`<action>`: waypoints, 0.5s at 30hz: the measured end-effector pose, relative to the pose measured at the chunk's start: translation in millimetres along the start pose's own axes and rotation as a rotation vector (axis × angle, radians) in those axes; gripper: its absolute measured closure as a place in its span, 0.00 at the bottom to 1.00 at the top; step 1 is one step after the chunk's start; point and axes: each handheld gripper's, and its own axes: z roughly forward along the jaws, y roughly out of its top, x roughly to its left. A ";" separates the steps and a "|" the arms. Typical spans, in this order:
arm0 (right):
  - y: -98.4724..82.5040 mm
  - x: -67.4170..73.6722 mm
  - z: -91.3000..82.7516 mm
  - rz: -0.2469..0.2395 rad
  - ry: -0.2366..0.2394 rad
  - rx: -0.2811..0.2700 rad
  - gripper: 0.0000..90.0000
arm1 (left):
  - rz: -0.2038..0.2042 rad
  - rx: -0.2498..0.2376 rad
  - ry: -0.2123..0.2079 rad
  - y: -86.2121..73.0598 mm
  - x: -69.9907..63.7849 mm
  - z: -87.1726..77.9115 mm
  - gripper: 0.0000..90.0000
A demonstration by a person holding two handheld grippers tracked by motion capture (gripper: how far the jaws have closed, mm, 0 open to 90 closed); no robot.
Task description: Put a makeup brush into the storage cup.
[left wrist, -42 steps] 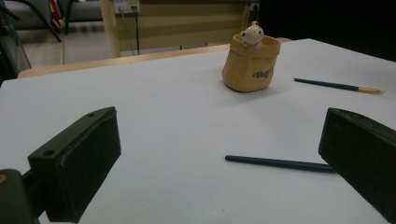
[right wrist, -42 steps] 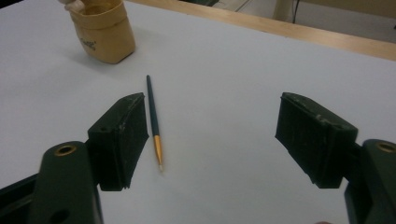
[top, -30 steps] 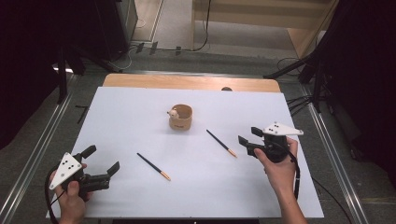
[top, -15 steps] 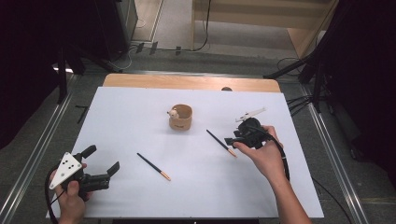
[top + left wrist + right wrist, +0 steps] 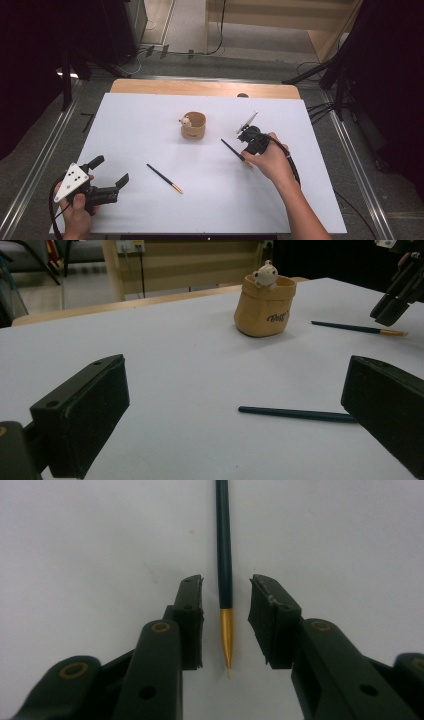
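In the right gripper view, the two black jaws stand a little apart, one on each side of a dark green brush (image 5: 224,555). They have just been closing in on it. The brush's gold tip sits in the gap between them, and the pads do not touch it yet. The brush lies flat on the white counter (image 5: 80,540) and runs straight up to the top edge of that picture.

In the high view, the right gripper (image 5: 248,137) is right of the middle of the frame. It tips down toward the counter, over the brush (image 5: 232,149). The right hand (image 5: 265,159) wraps around it from behind. The wrist is bent, and the forearm runs down to the bottom edge, right of the middle. A black cable loops beside the hand.

The left gripper (image 5: 111,176) is in the lower left of the high view. Its jaws are wide open and hold nothing. The left hand (image 5: 80,210) holds it low, about level with the counter, and the jaws point to the right. In the left gripper view, the two black jaws stand far apart at the lower left and lower right.

A second brush (image 5: 164,178) lies on the counter between the two grippers, well apart from both. In the left gripper view, it (image 5: 295,413) lies flat in the lower middle.

A small tan cup (image 5: 193,126) with a little white bear on its rim stands near the middle of the counter, up and left of the right gripper.
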 end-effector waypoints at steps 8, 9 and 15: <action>11.5 2.0 12.9 -0.008 -0.037 0.098 0.87 | 0.005 0.004 -0.001 -0.1 -0.6 0.2 0.00; 12.4 2.2 15.1 -0.007 -0.039 0.111 0.89 | 0.005 0.004 -0.001 -0.1 -0.6 0.2 0.00; 11.8 2.1 17.0 -0.024 -0.034 0.105 0.94 | 0.001 0.011 -0.009 -0.6 -0.9 2.2 0.00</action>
